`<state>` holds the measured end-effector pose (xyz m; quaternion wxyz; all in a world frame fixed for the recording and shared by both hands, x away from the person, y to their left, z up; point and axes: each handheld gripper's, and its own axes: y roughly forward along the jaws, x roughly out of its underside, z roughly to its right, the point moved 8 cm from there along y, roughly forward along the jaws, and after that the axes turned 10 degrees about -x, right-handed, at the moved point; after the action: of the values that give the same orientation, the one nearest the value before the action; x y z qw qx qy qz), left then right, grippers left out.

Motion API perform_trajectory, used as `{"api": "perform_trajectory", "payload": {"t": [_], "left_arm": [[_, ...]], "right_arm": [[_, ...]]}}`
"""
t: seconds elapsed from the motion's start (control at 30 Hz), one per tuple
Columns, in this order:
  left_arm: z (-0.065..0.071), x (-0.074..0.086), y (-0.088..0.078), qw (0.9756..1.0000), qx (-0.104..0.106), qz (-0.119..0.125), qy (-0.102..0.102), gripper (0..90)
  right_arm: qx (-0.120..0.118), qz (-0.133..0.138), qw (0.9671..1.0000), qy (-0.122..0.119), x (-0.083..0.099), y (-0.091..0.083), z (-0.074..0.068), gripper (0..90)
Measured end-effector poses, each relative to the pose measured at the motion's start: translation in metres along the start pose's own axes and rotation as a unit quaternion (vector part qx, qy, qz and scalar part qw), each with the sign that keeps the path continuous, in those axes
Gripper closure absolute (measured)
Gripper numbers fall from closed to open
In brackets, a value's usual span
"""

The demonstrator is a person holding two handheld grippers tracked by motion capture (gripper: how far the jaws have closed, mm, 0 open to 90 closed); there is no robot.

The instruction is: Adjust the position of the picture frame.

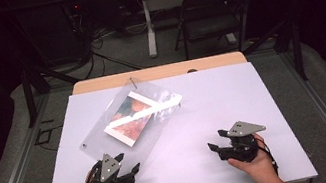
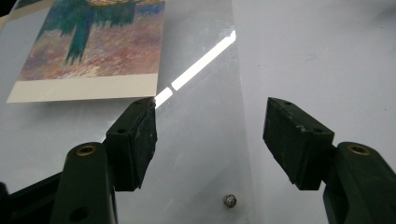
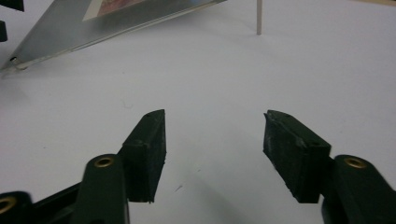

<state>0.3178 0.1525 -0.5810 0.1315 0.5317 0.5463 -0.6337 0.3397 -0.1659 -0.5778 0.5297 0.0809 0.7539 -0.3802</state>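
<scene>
The clear frame (image 1: pixel 130 120) with its picture (image 1: pixel 129 119) lies on the desk (image 1: pixel 234 104), its near corner between the left hand-held gripper's (image 1: pixel 130 162) wide jaws. The right hand-held gripper (image 1: pixel 214 142), also wide, hovers well apart.

One clear, rectangular acrylic picture frame (image 1: pixel 131 120) lies on the table, and it holds one colourful printed picture with a white border (image 1: pixel 128 118). In the left gripper view, one small round metal stud (image 2: pixel 229 200) shows at a corner of the frame; a second one (image 1: pixel 83 145) seems to sit at another corner in the high view, though it is too small to be sure. There is one white rectangular sheet (image 1: pixel 225 111) covering one light wooden tabletop (image 1: pixel 157 72). Two black two-jaw grippers are present, the left gripper (image 1: pixel 127 163) and the right gripper (image 1: pixel 216 141). One black folding metal chair (image 1: pixel 214 10) stands beyond the table.
</scene>
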Motion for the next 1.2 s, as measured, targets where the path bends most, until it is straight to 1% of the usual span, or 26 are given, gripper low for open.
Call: {"api": "perform_trajectory", "payload": {"t": [0.03,0.1,0.13,0.17,0.2,0.23,0.27,0.37,0.4,0.5,0.6,0.63,0.7,0.73,0.77,0.8,0.83,0.87,0.97,1.0,1.13,1.17,1.2], "left_arm": [[0.000,0.000,0.000,1.0000,0.003,0.001,-0.004,36.9],[0.000,-0.001,0.000,0.9999,0.011,0.005,-0.012,36.9],[0.000,-0.001,0.000,0.9999,0.011,0.005,-0.012,36.9],[-0.001,-0.002,0.000,0.9997,0.012,0.009,-0.020,36.9],[-0.001,-0.002,0.000,0.9997,0.012,0.009,-0.020,36.8],[-0.003,-0.001,0.000,0.9996,0.007,0.011,-0.023,36.8],[-0.003,0.001,0.000,0.9997,0.006,0.008,-0.023,36.7],[-0.004,0.002,0.000,0.9997,0.006,0.009,-0.021,36.7],[-0.005,0.003,-0.001,0.9997,0.003,0.011,-0.021,36.5],[-0.005,0.003,-0.002,0.9997,-0.002,0.014,-0.021,36.2],[-0.005,0.002,-0.002,0.9995,-0.001,0.020,-0.022,36.1],[-0.005,0.001,-0.002,0.9993,0.005,0.028,-0.025,36.2],[-0.005,0.001,-0.002,0.9992,0.004,0.029,-0.026,35.9],[-0.004,0.000,-0.002,0.9990,0.006,0.035,-0.029,35.3],[-0.005,-0.001,-0.002,0.9988,0.005,0.039,-0.029,34.9],[-0.006,-0.002,-0.002,0.9985,0.004,0.042,-0.033,34.8],[-0.006,-0.002,-0.002,0.9985,0.004,0.042,-0.033,34.8],[-0.008,-0.003,-0.002,0.9981,0.005,0.044,-0.043,34.7],[-0.012,-0.005,-0.003,0.9973,0.003,0.044,-0.059,34.7],[-0.013,-0.005,-0.003,0.9972,-0.003,0.043,-0.062,34.6],[-0.015,-0.005,-0.003,0.9968,-0.004,0.045,-0.066,34.6],[-0.015,-0.005,-0.003,0.9966,-0.004,0.045,-0.069,34.6],[-0.015,-0.006,-0.002,0.9961,-0.004,0.043,-0.077,34.6]], "right_arm": [[-0.003,-0.002,1.0000,0.001,0.000,0.000,0.000,42.3],[0.003,-0.001,1.0000,-0.009,0.000,0.000,0.000,43.5],[0.007,-0.002,0.9999,-0.013,0.000,0.000,0.001,43.5],[0.010,-0.001,0.9998,-0.016,0.000,0.000,0.002,43.5],[0.010,-0.001,0.9998,-0.016,0.000,0.000,0.002,43.5],[0.008,0.005,0.9997,-0.021,-0.001,0.000,0.003,43.8],[0.007,0.006,0.9998,-0.019,-0.001,0.000,0.003,43.8],[0.005,0.008,0.9998,-0.019,-0.003,0.001,0.004,43.6],[0.008,0.000,0.9999,-0.013,-0.002,0.002,0.004,43.3],[-0.002,0.010,0.9999,-0.006,-0.004,0.003,0.004,43.9],[-0.005,0.008,0.9999,-0.003,-0.004,0.004,0.004,44.7],[-0.011,0.003,0.9999,-0.003,-0.004,0.005,0.004,45.3],[-0.015,0.003,0.9999,0.001,-0.004,0.005,0.004,45.3],[-0.019,-0.004,0.9998,0.000,-0.005,0.006,0.005,45.0],[-0.018,-0.006,0.9998,0.000,-0.006,0.007,0.006,45.2],[-0.016,-0.008,0.9998,-0.002,-0.007,0.007,0.006,45.3],[-0.013,-0.013,0.9998,-0.005,-0.009,0.007,0.007,46.0],[-0.010,-0.019,0.9998,-0.003,-0.011,0.008,0.007,47.2],[-0.005,-0.033,0.9993,-0.020,-0.016,0.011,0.008,49.2],[-0.005,-0.036,0.9991,-0.020,-0.017,0.013,0.007,49.6],[-0.012,-0.037,0.9991,-0.017,-0.020,0.019,0.007,50.0],[-0.013,-0.041,0.9989,-0.018,-0.020,0.022,0.008,50.3],[-0.017,-0.047,0.9985,-0.021,-0.021,0.028,0.009,50.8]]}}
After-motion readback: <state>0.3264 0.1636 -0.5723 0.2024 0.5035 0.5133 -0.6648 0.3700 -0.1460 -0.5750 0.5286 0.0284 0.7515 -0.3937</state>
